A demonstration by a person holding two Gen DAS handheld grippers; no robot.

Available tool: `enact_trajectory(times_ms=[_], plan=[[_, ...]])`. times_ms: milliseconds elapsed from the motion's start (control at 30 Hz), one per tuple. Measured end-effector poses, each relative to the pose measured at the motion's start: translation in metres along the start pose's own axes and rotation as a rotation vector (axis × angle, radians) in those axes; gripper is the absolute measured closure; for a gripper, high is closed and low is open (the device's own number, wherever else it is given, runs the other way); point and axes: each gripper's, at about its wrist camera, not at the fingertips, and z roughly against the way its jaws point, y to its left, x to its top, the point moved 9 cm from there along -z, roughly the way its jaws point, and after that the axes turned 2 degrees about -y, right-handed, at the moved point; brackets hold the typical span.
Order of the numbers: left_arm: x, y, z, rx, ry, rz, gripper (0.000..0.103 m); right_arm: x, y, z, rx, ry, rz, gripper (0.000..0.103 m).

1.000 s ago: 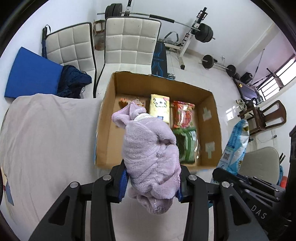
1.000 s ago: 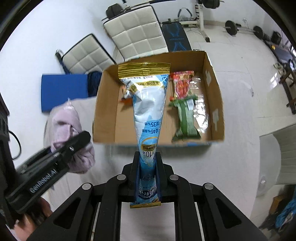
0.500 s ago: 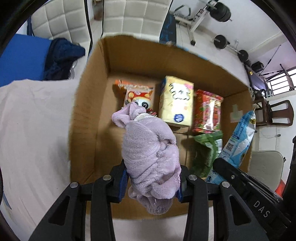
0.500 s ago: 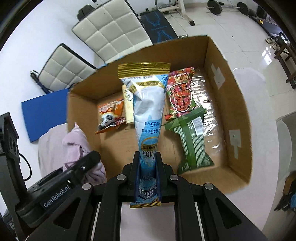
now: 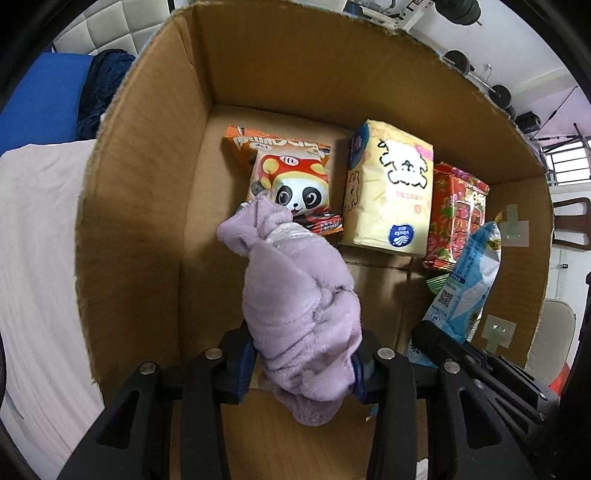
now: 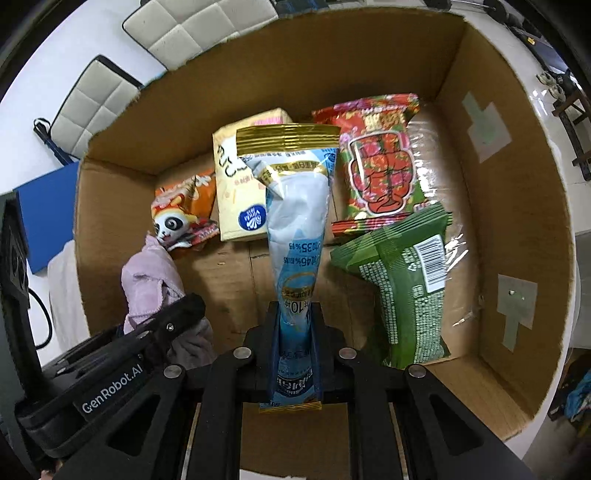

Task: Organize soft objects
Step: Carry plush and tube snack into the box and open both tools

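Left gripper [image 5: 303, 354]: pointing steeply down, jaws pressing together on something.
Right gripper [image 6: 295, 354]: pointing steeply down, jaws clamping tight.

Inside the cardboard box [image 6: 517, 206], along the far wall from left to right: panda snack bag [image 6: 181, 218], tissue pack [image 6: 240, 192], flower-print snack bag [image 6: 380, 166]. Before the last, a barcoded packet [image 6: 406, 291]. Over the box floor, plush cloth [image 5: 299, 317] at left, milk-powder pouch [image 6: 299, 229] at centre.

White quilted chairs [image 6: 155, 48] behind box; blue mat [image 5: 35, 99], dark cloth [image 5: 99, 85] left; barbell weights [image 5: 461, 11].
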Motion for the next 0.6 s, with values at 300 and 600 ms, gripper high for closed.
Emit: enact_trajectory(times_ms=[300,600], plan=[[-0.004,0.004,0.008,0.040,0.020,0.002,0.061,-0.002,0.009,-0.019,-0.024,0.042,0.053,0.085],[-0.010,0.008,0.037,0.039,-0.018,0.019,0.051,0.003,0.013,-0.004,-0.047,0.016,0.092,0.064]])
